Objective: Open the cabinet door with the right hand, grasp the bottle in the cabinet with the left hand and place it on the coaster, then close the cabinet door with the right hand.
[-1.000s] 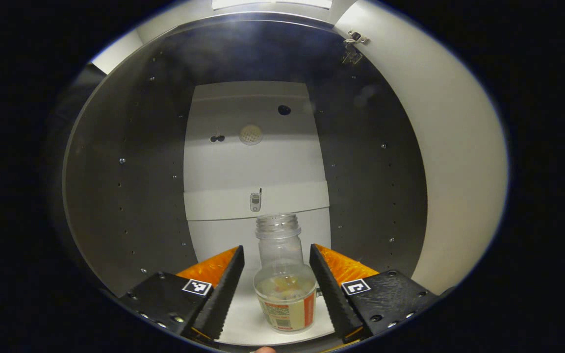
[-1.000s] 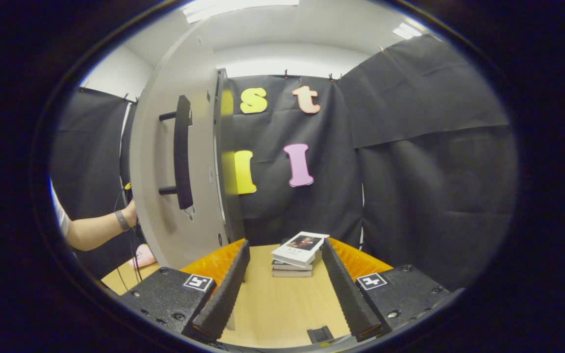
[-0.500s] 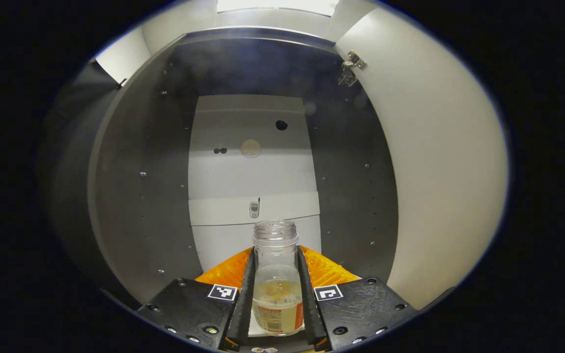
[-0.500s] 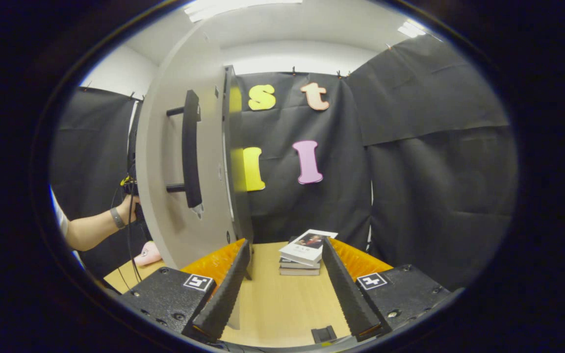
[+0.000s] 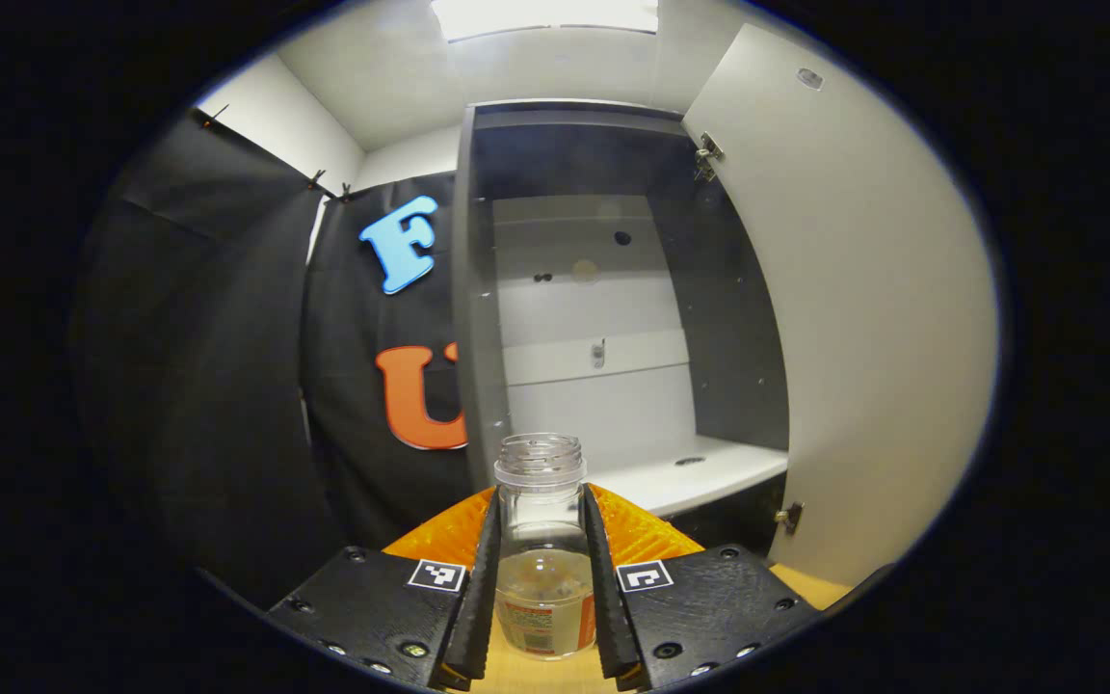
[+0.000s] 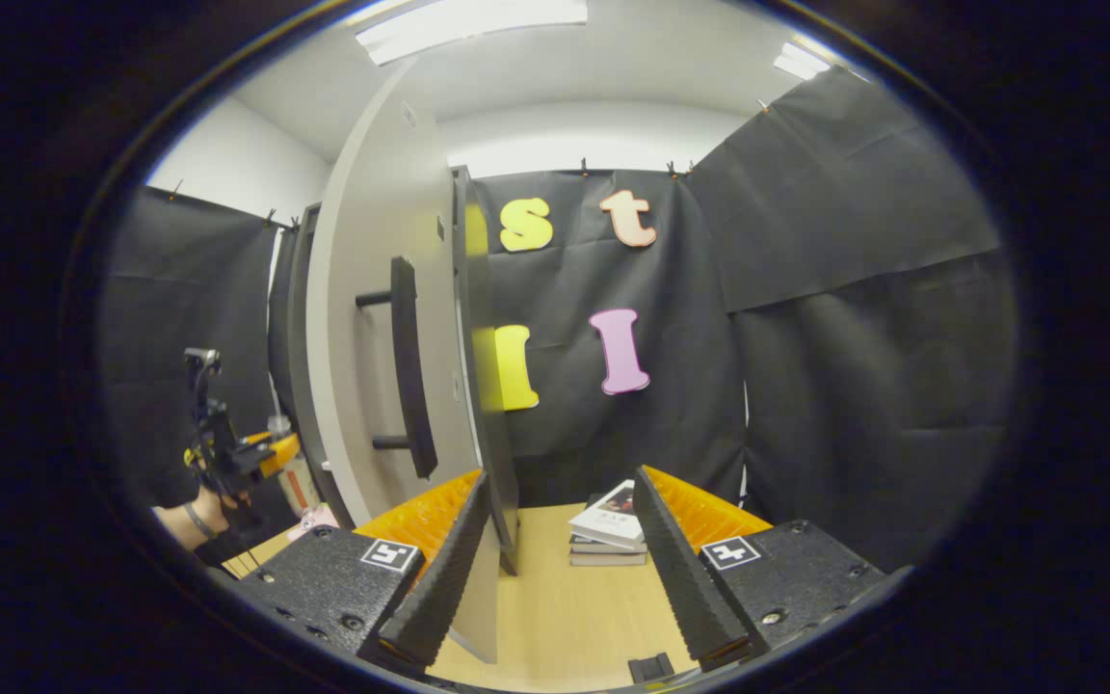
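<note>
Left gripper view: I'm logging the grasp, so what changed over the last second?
The left tongs closed on the bottle and drew it back out of the cabinet. The cabinet door stayed open, and the right tongs stayed open and empty.

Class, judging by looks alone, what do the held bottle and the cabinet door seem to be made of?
Bottle: likely clear plastic or glass, since the wall shows through it, with a threaded, capless neck. Cabinet door: probably laminated board, smooth matt light surface, metal hinges.
</note>
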`<state>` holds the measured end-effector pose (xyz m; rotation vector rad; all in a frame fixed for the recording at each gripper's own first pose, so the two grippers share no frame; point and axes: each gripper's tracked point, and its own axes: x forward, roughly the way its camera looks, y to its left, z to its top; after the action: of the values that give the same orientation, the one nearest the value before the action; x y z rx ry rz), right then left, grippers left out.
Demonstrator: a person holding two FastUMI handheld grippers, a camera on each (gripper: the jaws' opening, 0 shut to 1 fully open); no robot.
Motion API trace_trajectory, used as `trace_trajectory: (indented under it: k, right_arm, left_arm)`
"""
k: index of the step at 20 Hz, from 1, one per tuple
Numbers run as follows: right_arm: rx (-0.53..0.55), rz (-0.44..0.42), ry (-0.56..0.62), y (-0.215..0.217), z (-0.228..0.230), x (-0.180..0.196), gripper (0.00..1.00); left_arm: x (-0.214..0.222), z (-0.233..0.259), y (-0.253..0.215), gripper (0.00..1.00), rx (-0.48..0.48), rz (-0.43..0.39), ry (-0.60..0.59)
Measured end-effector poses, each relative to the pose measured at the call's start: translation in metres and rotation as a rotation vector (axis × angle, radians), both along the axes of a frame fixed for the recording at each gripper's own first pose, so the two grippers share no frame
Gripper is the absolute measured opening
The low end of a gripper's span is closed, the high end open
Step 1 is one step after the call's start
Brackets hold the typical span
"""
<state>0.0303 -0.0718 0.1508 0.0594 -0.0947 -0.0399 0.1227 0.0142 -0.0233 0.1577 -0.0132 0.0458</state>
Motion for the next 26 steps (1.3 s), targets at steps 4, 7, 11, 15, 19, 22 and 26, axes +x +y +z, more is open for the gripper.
trace_trajectory:
  k: [4, 7, 11, 15, 19, 22, 26]
  right_arm:
    - [-0.01, 0.025, -0.038, 0.01, 0.032, -0.009, 0.92]
    - [-0.035, 0.009, -0.059, 0.013, 0.049, -0.015, 0.89]
    - [-0.047, -0.001, -0.038, 0.024, 0.055, -0.02, 0.92]
    - [-0.087, -0.015, -0.018, 0.035, 0.06, -0.022, 0.92]
    - [-0.082, -0.011, -0.007, 0.043, 0.06, -0.022, 0.92]
    - [-0.074, -0.025, -0.006, 0.04, 0.062, -0.021, 0.92]
    - [-0.082, -0.031, -0.007, 0.041, 0.062, -0.019, 0.92]
  left_arm:
    - [-0.054, -0.075, 0.045, 0.42, 0.026, 0.174, 0.003]
    - [-0.07, -0.119, 0.062, 0.42, -0.016, 0.246, 0.042]
    - [-0.082, -0.145, 0.068, 0.42, -0.051, 0.257, 0.026]
    - [-0.087, -0.172, 0.078, 0.42, -0.041, 0.281, 0.033]
    - [-0.086, -0.19, 0.08, 0.42, -0.087, 0.289, 0.049]
    - [-0.087, -0.198, 0.082, 0.42, -0.107, 0.309, 0.043]
    - [-0.083, -0.197, 0.082, 0.43, -0.09, 0.305, 0.036]
